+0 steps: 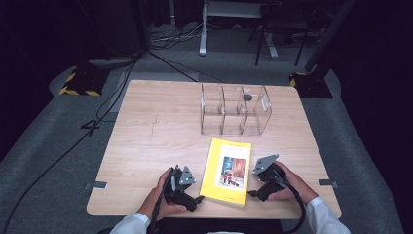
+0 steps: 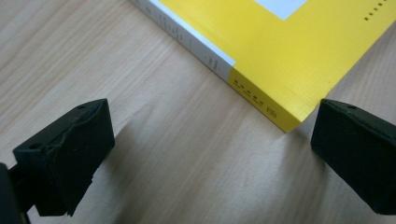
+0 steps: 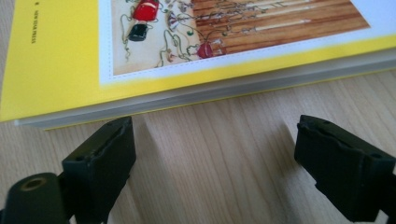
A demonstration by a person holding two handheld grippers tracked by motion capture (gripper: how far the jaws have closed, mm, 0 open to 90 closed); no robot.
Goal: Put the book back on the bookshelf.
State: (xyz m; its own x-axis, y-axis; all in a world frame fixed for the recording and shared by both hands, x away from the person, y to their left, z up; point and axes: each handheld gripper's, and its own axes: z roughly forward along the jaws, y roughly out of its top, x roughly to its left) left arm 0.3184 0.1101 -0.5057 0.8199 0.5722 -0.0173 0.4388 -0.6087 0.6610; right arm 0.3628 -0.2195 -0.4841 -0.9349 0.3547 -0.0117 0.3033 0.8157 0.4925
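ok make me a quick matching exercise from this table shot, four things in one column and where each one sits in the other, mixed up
Things:
1. yellow book
2. clear divided organizer
3. left gripper
4. right gripper

Places:
A. far half of the table, right of centre
B. at the book's spine side, jaws open
C. flat near the front edge, between the two grippers
D. at the book's page-edge side, jaws open

Pairs: 1-C, 2-A, 3-B, 4-D
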